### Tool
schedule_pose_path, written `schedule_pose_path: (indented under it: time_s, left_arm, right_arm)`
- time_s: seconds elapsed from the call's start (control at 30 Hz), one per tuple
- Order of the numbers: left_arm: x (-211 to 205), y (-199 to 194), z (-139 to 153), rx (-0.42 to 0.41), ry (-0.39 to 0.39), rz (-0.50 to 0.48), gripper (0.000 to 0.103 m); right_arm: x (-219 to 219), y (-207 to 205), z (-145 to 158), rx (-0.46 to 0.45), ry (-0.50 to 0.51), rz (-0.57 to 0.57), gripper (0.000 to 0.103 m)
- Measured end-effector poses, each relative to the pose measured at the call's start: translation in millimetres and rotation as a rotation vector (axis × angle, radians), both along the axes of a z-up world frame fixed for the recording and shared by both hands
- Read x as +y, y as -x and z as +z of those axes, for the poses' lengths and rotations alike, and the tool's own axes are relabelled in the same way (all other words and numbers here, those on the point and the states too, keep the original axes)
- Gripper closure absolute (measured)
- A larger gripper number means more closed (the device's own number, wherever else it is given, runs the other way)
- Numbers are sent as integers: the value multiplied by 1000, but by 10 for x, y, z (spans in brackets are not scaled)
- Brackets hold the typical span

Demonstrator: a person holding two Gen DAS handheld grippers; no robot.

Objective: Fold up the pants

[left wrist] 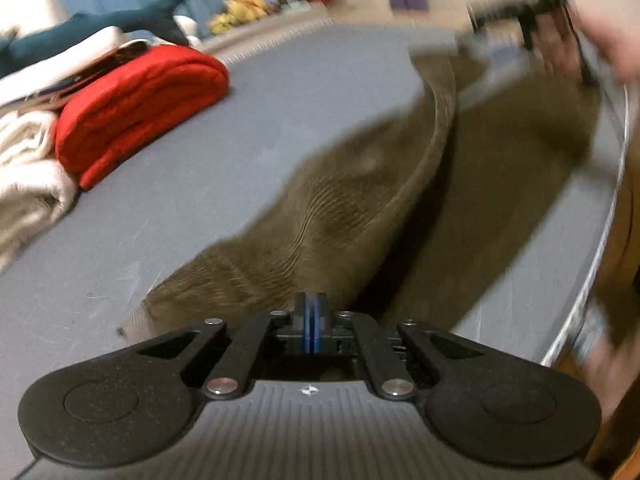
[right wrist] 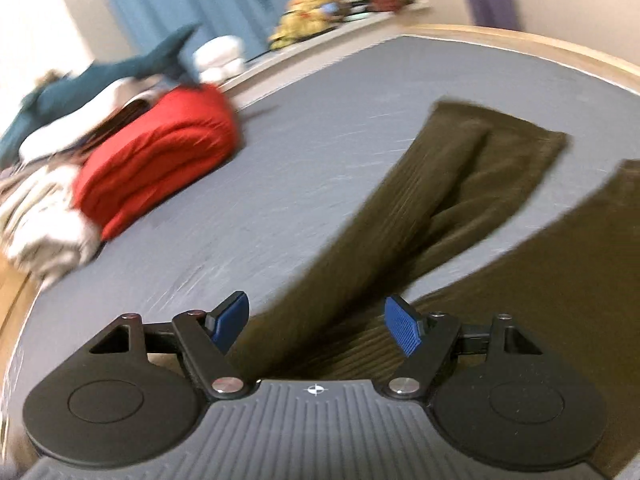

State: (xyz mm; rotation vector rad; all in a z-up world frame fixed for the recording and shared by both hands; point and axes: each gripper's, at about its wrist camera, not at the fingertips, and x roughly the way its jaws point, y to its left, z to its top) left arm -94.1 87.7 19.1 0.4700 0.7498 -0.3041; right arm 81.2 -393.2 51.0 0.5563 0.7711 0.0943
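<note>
Olive-brown corduroy pants [left wrist: 344,216] lie on a grey bed sheet [left wrist: 192,184]. My left gripper [left wrist: 311,312] is shut, its blue pads pressed together right at the pants' near edge; whether cloth sits between them is hidden. In the left wrist view the right gripper [left wrist: 532,12] shows blurred at the far top right, beside the pants' far end. In the right wrist view my right gripper [right wrist: 318,320] is open and empty above the pants [right wrist: 440,208], whose two legs spread apart toward the far right.
A folded red garment [left wrist: 140,108] lies at the left on the sheet, also in the right wrist view [right wrist: 160,156]. Cream cloth [left wrist: 24,184], a teal plush shark [right wrist: 120,68] and other laundry pile behind it. The bed's wooden edge [right wrist: 520,46] runs along the right.
</note>
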Motion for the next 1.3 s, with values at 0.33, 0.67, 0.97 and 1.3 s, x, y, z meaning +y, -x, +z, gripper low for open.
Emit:
schedule_pose_path:
  time_s: [0.33, 0.67, 0.97, 1.3]
  left_arm:
    - [-98, -255, 29, 38, 196, 24, 83]
    - [-580, -682, -486, 177, 76, -105, 59]
    - [-527, -836, -788, 215, -27, -102, 71]
    - [-145, -455, -258, 83, 65, -184, 97]
  right_arm:
    - [-771, -397, -485, 109, -121, -103, 65]
    - [-333, -936, -841, 194, -107, 2, 36]
    - [-146, -1078, -862, 199, 10, -8, 73]
    - [-653, -48, 95, -19, -56, -43, 95]
